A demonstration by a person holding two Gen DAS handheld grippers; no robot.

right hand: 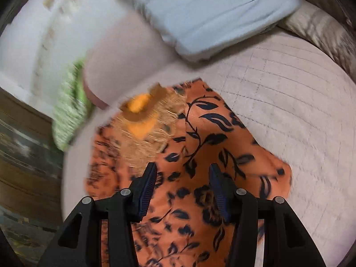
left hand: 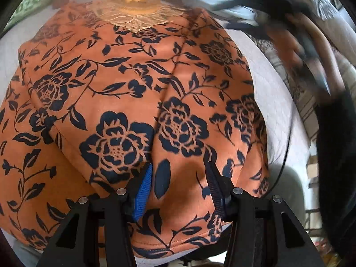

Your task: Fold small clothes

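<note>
1. The orange flower dress [left hand: 124,93] lies flat on the pale bed [right hand: 289,102], its long way running to the lacy neck [left hand: 135,20] at the far end.
2. A blue pillow [right hand: 211,13] sits past the neck.
3. The left gripper [left hand: 179,178] hangs over the hem, jaws wide apart, holding nothing.
4. The right gripper [right hand: 182,178] hangs near the neck, jaws apart too, maybe just above the cloth; it is blurry.

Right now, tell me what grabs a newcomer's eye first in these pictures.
The orange garment printed with dark navy flowers fills the left view, spread on a pale quilted surface. Its lace collar lies at the far end. Both the left tongs and right tongs hover open above it, and a pale blue pillow sits beyond.
</note>
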